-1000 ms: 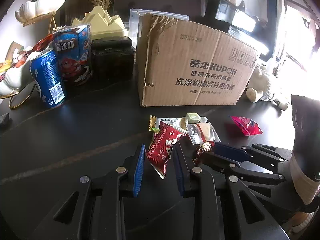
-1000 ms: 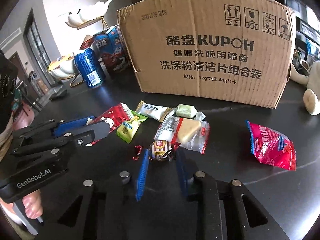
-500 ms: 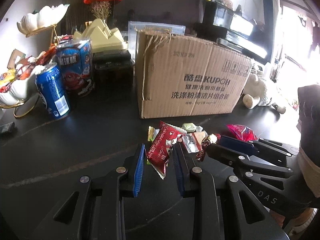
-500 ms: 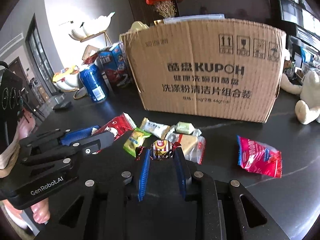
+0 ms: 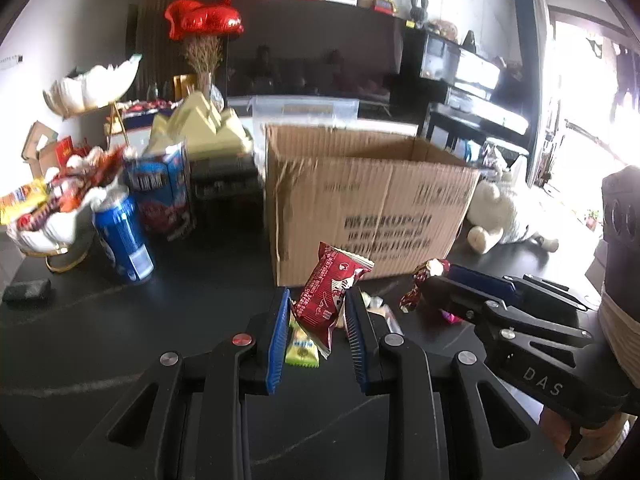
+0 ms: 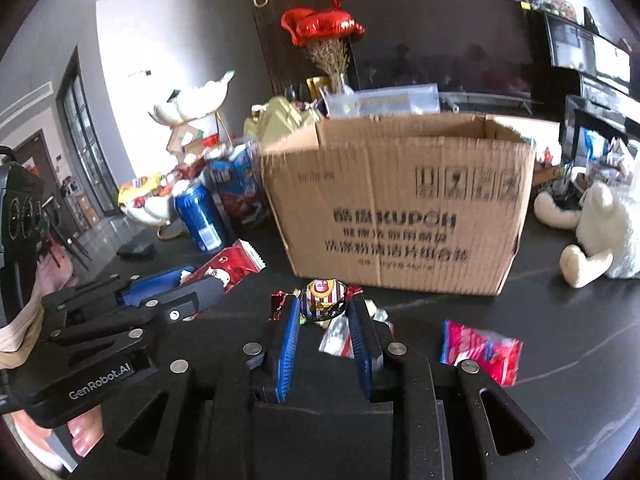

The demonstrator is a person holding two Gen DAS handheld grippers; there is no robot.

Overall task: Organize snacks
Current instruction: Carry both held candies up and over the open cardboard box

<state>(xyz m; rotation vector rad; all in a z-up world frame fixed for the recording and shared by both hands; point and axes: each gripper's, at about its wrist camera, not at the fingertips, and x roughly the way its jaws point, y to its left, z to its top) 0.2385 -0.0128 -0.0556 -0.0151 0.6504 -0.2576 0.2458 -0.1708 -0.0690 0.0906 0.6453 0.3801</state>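
Before the cardboard box (image 6: pixel 396 208), both claws hang clear of the table (image 5: pixel 120 320), each loaded. Left claw (image 5: pixel 318 320): clamped on a red snack packet (image 5: pixel 328 292), which stands tilted between the blue pads, its upper end level with the box's lower front. Right claw (image 6: pixel 324 318): clamped on a round foil-wrapped candy (image 6: pixel 322 298), twisted wrapper ends sticking out either side.

Remaining on the table near the box's front: a yellow-green sachet (image 5: pixel 302 350), a clear-wrapped snack (image 6: pixel 336 338) partly hidden behind the right claw, and a pink packet (image 6: pixel 480 350) further to the box's right. A blue can (image 6: pixel 198 216) and a plush toy (image 6: pixel 600 232) flank the box; neither is involved.

Assessment: the step in hand appears to be the carry from table to box. The box top is open. Next move calls for both claws to clear the front rim, hold over the opening, then release. Risk: the packet's hanging lower end may catch the rim.
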